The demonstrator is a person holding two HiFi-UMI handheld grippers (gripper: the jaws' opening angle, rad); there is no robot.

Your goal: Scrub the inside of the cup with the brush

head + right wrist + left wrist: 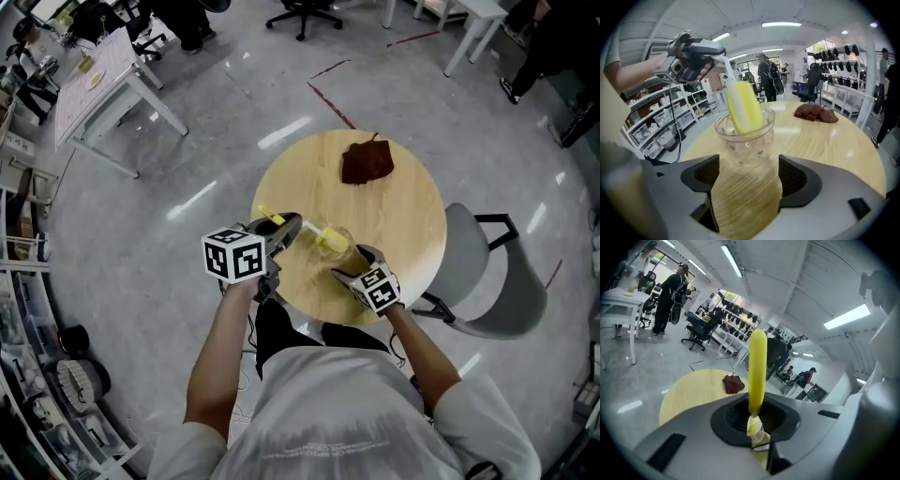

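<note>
A clear glass cup [335,243] stands near the front edge of the round wooden table [394,216]. The brush's yellow-and-white head [743,110] sits inside the cup [745,133], leaning against its wall. My left gripper [281,230] is shut on the brush's yellow handle [757,371] and holds it from the cup's left, raised above the table. The same left gripper [696,56] shows high in the right gripper view. My right gripper [746,176] is open, low over the table, with the cup just beyond its fingertips and not between them.
A crumpled brown cloth [367,161] lies at the table's far side. A grey chair [487,281] stands against the table's right edge. A white table [103,84] and office chairs stand farther off. Shelving [37,356] runs along the left.
</note>
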